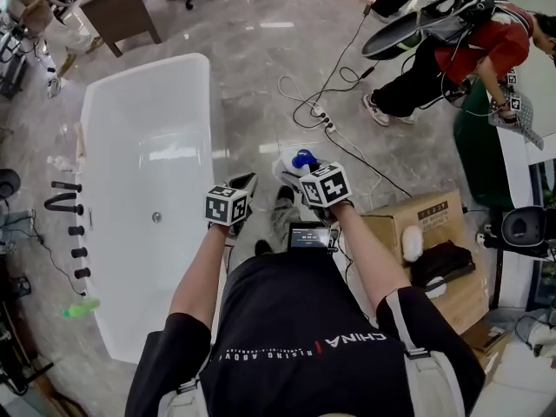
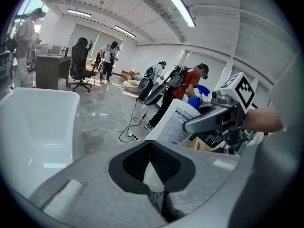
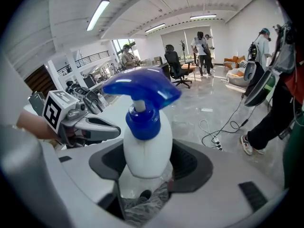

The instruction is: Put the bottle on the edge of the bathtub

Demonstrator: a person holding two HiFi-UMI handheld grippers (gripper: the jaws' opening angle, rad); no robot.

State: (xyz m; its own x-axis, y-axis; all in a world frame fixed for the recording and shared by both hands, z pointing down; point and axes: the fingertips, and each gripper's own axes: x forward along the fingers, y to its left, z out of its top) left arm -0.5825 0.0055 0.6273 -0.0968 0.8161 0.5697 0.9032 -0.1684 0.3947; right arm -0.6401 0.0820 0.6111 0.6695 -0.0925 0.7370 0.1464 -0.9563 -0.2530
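Observation:
A white spray bottle with a blue trigger head stands upright between the jaws of my right gripper, which is shut on its body. In the head view the bottle is held above the marble floor, to the right of the white bathtub. My left gripper hovers beside the tub's right rim, shut with nothing in it. The left gripper view shows its pads meeting, the bottle's label to the right and the tub at the left.
Cables and a power strip lie on the floor beyond the bottle. A cardboard box stands at my right. A person in red crouches at the far right. Black tap fittings and a green bottle sit left of the tub.

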